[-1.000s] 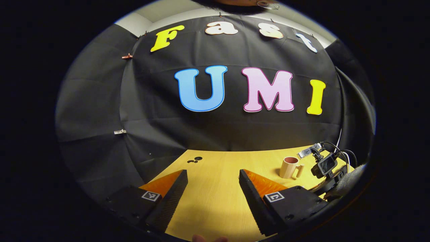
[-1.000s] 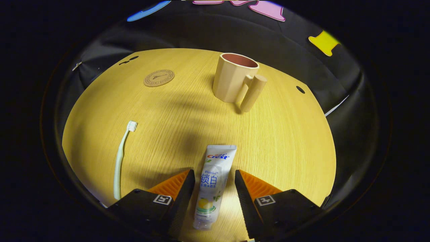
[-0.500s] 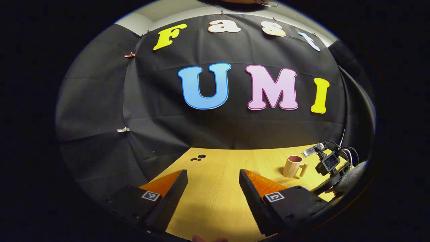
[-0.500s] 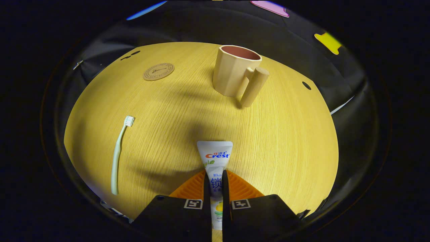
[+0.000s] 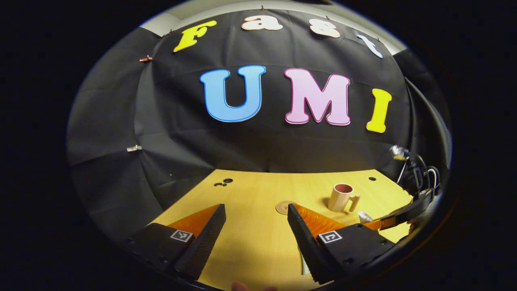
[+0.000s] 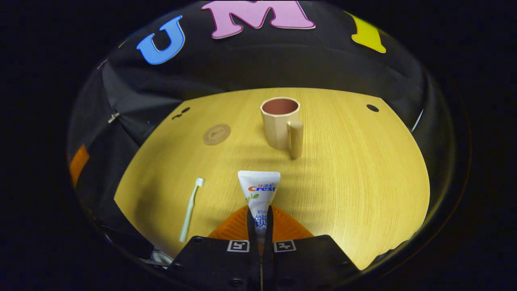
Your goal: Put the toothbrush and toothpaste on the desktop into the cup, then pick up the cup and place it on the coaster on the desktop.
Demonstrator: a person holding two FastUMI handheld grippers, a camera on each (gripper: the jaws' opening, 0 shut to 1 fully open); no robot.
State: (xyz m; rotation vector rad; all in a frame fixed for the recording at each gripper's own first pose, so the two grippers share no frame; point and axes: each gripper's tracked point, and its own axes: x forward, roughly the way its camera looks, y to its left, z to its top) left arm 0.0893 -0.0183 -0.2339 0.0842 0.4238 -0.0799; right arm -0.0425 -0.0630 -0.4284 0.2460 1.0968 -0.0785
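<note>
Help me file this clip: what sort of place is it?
Likely a staged recording booth, not a bathroom: black cloth wall, bare wooden desktop, with only a cup, coaster and toothbrush.

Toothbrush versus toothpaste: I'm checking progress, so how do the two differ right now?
The toothpaste is clamped between the right gripper fingers; the toothbrush lies free on the desktop. The toothpaste is a wide flat tube, the toothbrush a thin stick. Neither is in the cup.
</note>
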